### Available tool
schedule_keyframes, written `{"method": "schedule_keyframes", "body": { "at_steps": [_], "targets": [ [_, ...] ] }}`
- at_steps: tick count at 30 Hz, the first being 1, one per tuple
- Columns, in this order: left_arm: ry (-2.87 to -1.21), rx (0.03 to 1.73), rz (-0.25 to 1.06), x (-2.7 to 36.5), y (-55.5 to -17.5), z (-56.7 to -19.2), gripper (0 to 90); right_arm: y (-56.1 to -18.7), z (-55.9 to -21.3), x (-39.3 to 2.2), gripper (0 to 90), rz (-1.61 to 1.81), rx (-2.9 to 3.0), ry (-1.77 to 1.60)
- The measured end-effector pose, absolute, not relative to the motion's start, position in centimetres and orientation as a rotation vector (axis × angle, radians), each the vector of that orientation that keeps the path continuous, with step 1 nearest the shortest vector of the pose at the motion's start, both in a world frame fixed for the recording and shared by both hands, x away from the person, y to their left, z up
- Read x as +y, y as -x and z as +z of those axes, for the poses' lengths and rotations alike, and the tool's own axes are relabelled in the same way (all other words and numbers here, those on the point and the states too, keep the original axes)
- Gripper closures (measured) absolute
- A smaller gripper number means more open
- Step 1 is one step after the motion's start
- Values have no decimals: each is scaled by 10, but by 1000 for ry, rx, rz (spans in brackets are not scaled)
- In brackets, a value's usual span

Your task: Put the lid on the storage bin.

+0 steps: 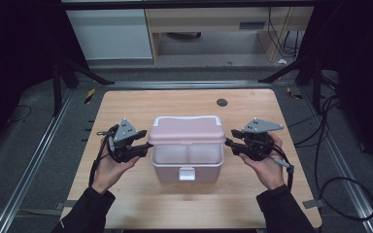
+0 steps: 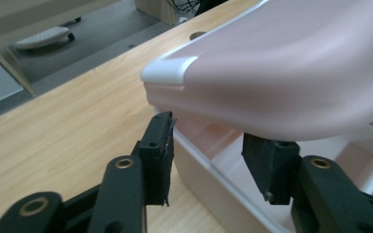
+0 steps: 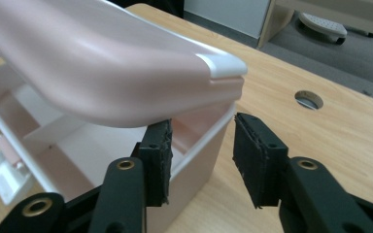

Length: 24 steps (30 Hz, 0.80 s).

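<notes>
A pale pink storage box (image 1: 187,160) with a white latch (image 1: 187,173) stands mid-table, its pink lid (image 1: 187,130) raised partway and tilted. My left gripper (image 1: 145,141) is at the box's left end, open. In the left gripper view its jaws (image 2: 213,160) straddle the box's side wall (image 2: 204,179) just under the lid (image 2: 281,73). My right gripper (image 1: 229,137) is at the right end, open too. Its jaws (image 3: 201,155) straddle the right wall (image 3: 199,145) beneath the lid (image 3: 102,58). The box's inside (image 3: 77,145) shows a divider and nothing else.
The wooden table (image 1: 126,107) has a round cable hole (image 1: 222,102) behind the box. Black frame legs and cables lie on the floor at both sides. A cabinet and desk stand beyond the far edge.
</notes>
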State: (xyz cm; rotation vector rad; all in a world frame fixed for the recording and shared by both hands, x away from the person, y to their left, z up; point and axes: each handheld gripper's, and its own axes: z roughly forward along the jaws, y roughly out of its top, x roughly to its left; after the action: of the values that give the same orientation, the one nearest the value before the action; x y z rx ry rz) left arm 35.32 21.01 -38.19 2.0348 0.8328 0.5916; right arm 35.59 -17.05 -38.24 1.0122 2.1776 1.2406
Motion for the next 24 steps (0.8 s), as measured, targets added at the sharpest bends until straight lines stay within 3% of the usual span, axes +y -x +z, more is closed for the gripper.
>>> {"method": "schedule_keyframes", "body": {
  "at_steps": [8, 15, 24],
  "targets": [
    [-2045, 841, 590, 216, -341, -392, 490, -345, -389, -173, 553, 1188, 2207, -1013],
    [-2158, 833, 617, 221, -337, -402, 476, -342, -391, -175, 521, 1207, 2219, -1017],
    [-2092, 929, 613, 242, -341, -404, 461, -345, -396, -193, 469, 1177, 2175, -1085]
  ]
}}
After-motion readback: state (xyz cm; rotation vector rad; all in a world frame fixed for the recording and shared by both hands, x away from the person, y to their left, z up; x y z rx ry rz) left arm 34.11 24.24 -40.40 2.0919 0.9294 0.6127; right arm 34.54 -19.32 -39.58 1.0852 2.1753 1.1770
